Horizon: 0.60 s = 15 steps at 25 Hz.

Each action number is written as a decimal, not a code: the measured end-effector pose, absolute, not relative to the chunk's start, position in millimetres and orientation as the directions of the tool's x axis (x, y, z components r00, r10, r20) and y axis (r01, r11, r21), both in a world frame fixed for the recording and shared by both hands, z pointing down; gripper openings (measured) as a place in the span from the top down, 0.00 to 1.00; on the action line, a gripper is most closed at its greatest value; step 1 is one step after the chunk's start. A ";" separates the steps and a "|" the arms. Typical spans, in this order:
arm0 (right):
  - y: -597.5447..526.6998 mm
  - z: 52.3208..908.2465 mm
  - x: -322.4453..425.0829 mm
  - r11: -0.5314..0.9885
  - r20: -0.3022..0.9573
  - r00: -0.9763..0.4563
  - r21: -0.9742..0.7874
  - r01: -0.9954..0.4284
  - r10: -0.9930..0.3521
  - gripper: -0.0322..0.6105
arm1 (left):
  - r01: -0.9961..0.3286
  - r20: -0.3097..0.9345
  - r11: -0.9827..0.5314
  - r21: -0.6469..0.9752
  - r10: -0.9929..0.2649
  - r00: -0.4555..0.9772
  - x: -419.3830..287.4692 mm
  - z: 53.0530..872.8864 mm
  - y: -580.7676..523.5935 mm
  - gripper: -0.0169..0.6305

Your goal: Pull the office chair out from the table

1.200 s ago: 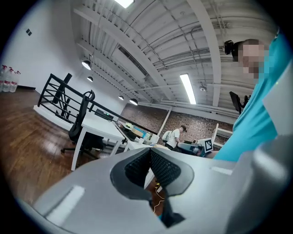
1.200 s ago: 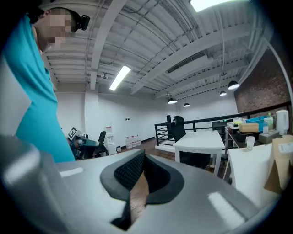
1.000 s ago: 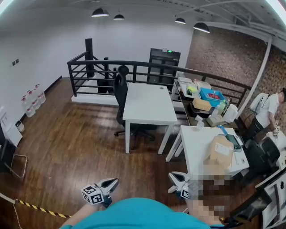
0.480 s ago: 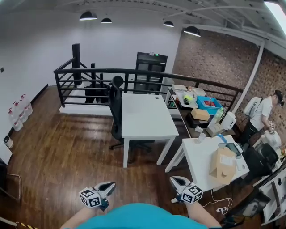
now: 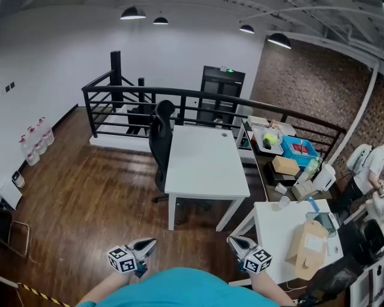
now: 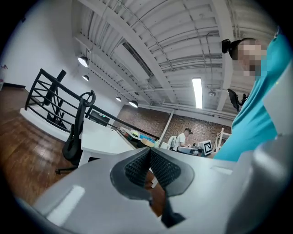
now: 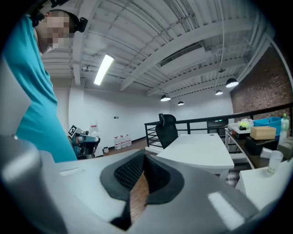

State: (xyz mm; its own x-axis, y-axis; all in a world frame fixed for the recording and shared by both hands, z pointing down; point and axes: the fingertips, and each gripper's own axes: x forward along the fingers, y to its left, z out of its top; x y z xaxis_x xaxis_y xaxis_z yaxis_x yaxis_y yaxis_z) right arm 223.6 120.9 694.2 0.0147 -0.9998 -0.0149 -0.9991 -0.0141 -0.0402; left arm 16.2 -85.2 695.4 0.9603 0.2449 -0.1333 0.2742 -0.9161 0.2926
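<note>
From the head view, the black office chair [image 5: 161, 144], high-backed with a headrest and a star base on castors, stands tucked against the far left side of the white table [image 5: 207, 165], a plain rectangular top on slanted white legs. The floor [image 5: 84, 186] is dark, glossy wood planking. A black metal railing [image 5: 180, 96] runs behind the table, the right wall [image 5: 312, 84] is rough brown brick, and dome pendant lamps [image 5: 133, 13] hang from the ceiling. A second white table [image 5: 273, 231] at lower right carries a cardboard box [image 5: 309, 249]. The left gripper [image 5: 149, 243] and right gripper [image 5: 235, 241], grey-shelled with marker cubes, sit at the bottom edge, well apart from the chair. In the left gripper view, the ribbed black pads meet at their tips with nothing between them; beyond them the chair stands at the left of the table, its back against the table edge. In the right gripper view, the jaws are likewise closed tip to tip and empty, with wood floor visible through the slit below; the chair's mesh-like back rises behind the table's far left edge, the railing beyond.
</note>
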 end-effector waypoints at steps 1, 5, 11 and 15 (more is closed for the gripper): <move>116.4 693.7 241.6 0.007 -0.015 -0.006 -0.037 -0.999 -1.000 0.95 | 0.274 -0.145 -0.919 0.285 0.241 0.960 33.5 687.7 -82.3 0.94; 93.0 697.8 300.1 0.093 -0.025 -0.093 -0.002 -0.996 -0.995 0.95 | 0.215 -0.151 -0.926 0.311 0.175 0.973 93.9 700.9 -94.5 0.94; 48.5 704.4 364.1 0.141 -0.031 -0.141 0.006 -0.990 -0.989 0.95 | 0.212 -0.117 -0.931 0.295 0.185 0.976 162.4 711.1 -112.3 0.94; 15.1 717.6 396.9 0.123 -0.029 -0.123 0.010 -0.992 -0.992 0.95 | 0.209 -0.117 -0.930 0.303 0.181 0.977 188.4 733.8 -156.0 0.94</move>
